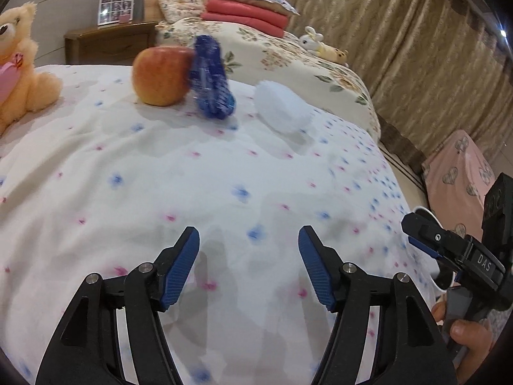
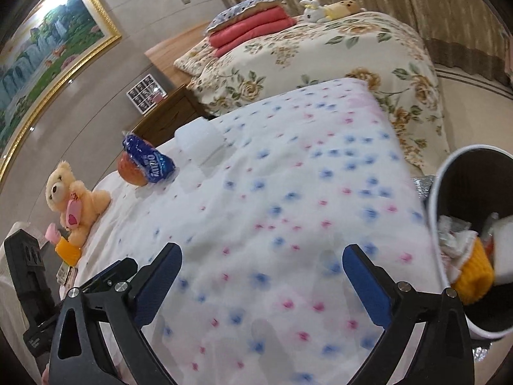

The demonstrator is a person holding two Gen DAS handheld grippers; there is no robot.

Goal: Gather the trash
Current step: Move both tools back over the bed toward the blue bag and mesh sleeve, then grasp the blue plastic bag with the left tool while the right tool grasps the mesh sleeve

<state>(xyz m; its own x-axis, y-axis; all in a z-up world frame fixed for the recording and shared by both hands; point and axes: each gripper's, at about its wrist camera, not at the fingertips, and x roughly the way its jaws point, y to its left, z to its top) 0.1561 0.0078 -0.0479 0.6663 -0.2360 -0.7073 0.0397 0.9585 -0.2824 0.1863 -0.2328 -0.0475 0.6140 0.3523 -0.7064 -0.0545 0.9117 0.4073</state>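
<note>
On the white bed cover [image 1: 192,166] lie a blue crinkled wrapper [image 1: 211,80], a white crumpled tissue [image 1: 282,107] to its right and an apple [image 1: 160,75] to its left. My left gripper [image 1: 248,269] is open and empty, hovering over the cover well short of them. My right gripper [image 2: 261,282] is open and empty over the cover [image 2: 288,208]; it also shows in the left wrist view [image 1: 449,250]. In the right wrist view the wrapper [image 2: 149,157], tissue [image 2: 198,138] and apple [image 2: 130,170] lie far ahead. A trash bin [image 2: 439,192] with rubbish stands beside the bed at the right.
A teddy bear [image 1: 19,64] sits at the left of the bed, also in the right wrist view [image 2: 73,199]. A second bed with a floral cover [image 2: 320,57] and folded red blankets [image 1: 247,12] lies beyond. A wooden nightstand [image 1: 109,43] stands between them. Curtains [image 1: 400,48] hang at the right.
</note>
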